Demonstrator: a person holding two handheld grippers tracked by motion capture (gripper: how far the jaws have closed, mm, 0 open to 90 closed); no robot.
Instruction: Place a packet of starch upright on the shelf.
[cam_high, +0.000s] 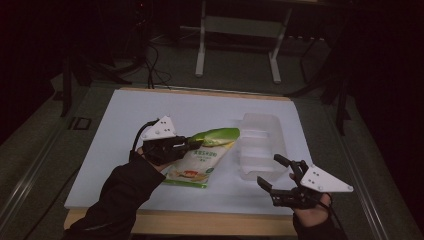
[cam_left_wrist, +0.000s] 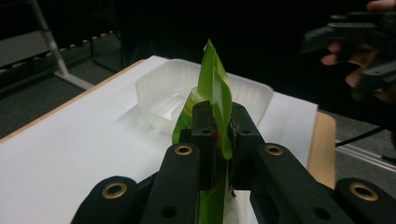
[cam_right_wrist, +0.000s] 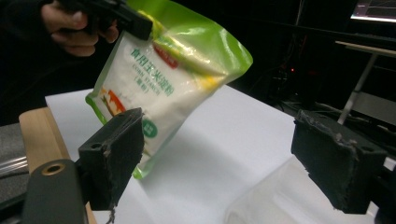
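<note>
- We have the green-and-white pouch (cam_high: 202, 154) lifted by its top seal, clear of the white tabletop (cam_high: 115, 145) at the upper end; the clear plastic tray (cam_high: 260, 145) just beyond it holds nothing yet, so we judge the pick-up done and the placing still ahead.
- Our left gripper (cam_high: 192, 145) is clamped hard on the pouch: in the left gripper view the two black jaws stand pressed together with the green seal (cam_left_wrist: 215, 88) rising straight up between them and the tray (cam_left_wrist: 159, 93) directly past the jaw tips.
- From the right gripper view the pouch (cam_right_wrist: 163, 84) hangs tilted, its green top pinched above and its white body sloping down toward the near jaw; whether its bottom corner rests on the tabletop or hangs just off it, the dim light leaves unclear to us.
- Our right gripper (cam_high: 272, 172) waits with jaws spread wide, holding nothing and touching nothing, the tray's near end just ahead of its tips and the pouch off to its left.
- What is left, as we read it: carry the pouch over the tray, lower it in, and let go.
</note>
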